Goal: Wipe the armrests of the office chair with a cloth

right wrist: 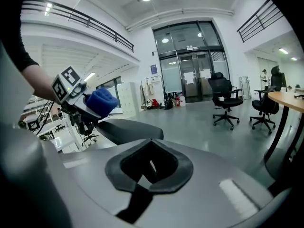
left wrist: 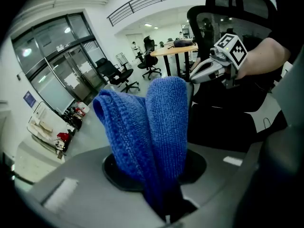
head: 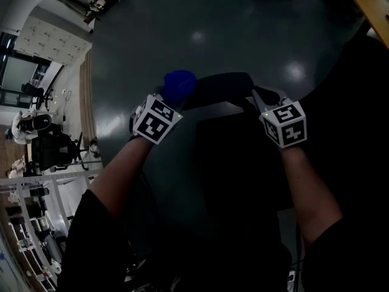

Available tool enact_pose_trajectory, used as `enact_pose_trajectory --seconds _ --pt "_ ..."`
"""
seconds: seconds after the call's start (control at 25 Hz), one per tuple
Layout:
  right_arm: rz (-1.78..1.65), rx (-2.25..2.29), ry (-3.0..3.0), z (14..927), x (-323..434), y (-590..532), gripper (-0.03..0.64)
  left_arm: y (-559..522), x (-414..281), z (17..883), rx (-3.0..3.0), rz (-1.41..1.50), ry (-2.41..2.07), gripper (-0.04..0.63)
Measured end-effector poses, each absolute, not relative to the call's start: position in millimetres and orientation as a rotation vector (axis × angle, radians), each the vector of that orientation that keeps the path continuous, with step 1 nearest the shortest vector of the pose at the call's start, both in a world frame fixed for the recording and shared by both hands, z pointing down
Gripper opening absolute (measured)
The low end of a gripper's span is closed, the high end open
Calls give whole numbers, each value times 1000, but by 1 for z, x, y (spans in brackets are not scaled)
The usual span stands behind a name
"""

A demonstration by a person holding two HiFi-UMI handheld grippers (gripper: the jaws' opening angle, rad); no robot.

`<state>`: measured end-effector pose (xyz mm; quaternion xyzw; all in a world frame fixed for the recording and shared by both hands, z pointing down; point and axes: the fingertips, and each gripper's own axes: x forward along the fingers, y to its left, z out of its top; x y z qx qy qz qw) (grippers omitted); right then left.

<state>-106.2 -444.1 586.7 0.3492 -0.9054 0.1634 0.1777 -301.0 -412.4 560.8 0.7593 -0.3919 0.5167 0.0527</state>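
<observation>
As the left claw [left wrist: 167,207] clamps it, the cloth [left wrist: 154,127] juts outward.

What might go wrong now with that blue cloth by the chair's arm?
1. The blue cloth is bunched in folds and pinched only at its lower end by the left gripper, so it may slip out when dragged along the armrest.
2. The right gripper is shut and empty, holding nothing, so the chair might turn away under the push.
3. The lumpy wad may touch only a narrow strip and miss patches.
</observation>
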Motion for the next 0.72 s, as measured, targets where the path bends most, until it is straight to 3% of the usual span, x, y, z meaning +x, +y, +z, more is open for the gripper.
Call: enact_pose_trajectory --seconds 0.28,0.72 --pt "473 1025 -2573 589 -115 -441 3 -398 -309 577 2277 1556 -1232 134" --pt "545 1052 -2562 587 -116 -443 3 -392 -262 580 2313 1537 -1097 137"
